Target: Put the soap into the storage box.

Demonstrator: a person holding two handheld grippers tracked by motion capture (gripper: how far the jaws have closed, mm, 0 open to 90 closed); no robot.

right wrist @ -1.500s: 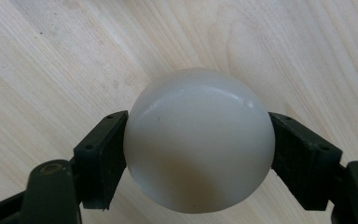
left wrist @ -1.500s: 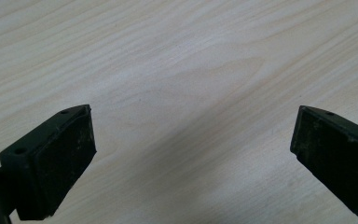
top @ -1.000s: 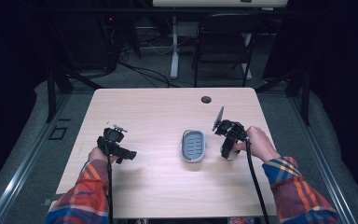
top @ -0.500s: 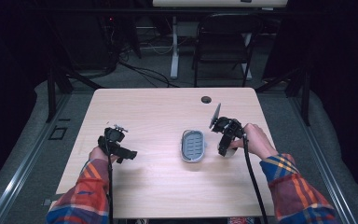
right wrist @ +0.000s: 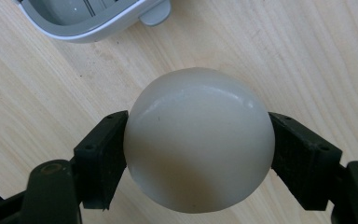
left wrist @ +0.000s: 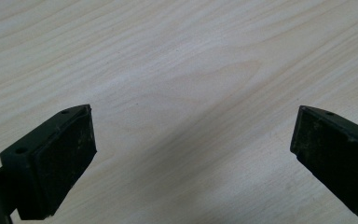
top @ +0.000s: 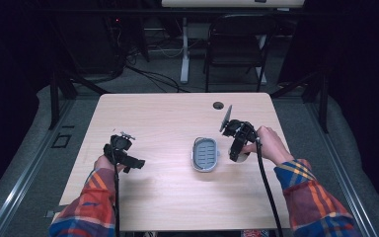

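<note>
A grey oval soap dish (top: 206,154) with a slotted insert lies on the wooden table (top: 177,118), right of its middle. Just right of the dish, my right gripper (top: 238,154) points down, shut on a smooth white rounded soap bar (top: 243,158). In the right gripper view the soap bar (right wrist: 198,140) bulges between both pads of the right gripper (right wrist: 198,122), low over the wood, with the soap dish (right wrist: 74,32) rim at the top left. My left gripper (top: 137,164) hovers at the table's left, and in its own view the left gripper (left wrist: 191,135) stands wide open over bare wood.
A round cable hole (top: 218,105) sits near the table's far right edge. A black chair (top: 237,44) and cables stand on the floor behind the table. Bare wood lies between the two hands and in front of the dish.
My right gripper, still holding the soap bar, has drifted slightly left and away from me, closer to the dish. The left gripper has stayed in place.
</note>
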